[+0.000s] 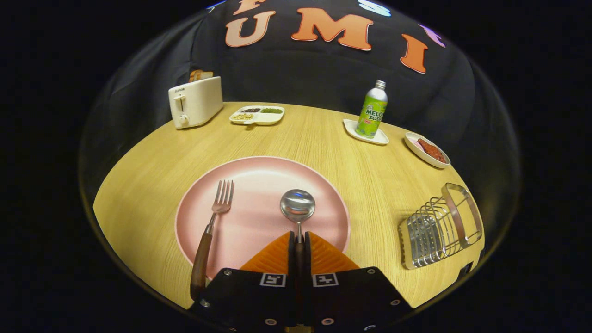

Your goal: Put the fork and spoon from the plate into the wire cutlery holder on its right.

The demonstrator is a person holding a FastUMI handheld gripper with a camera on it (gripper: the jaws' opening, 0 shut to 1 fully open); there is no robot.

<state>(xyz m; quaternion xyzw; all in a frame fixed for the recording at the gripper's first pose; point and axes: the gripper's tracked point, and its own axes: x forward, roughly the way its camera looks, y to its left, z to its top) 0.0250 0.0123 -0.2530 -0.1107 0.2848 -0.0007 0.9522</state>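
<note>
A round, light oak-grain wooden table spreads under soft overhead light, which leaves a pale sheen across its middle. From nine o'clock through twelve to three, a draped black cloth booth wall closes behind its far edge.

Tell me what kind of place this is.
Likely a staged dining table in a booth: a wooden table with a toaster, pink plate and soda bottle. The tongs grip the spoon.
</note>
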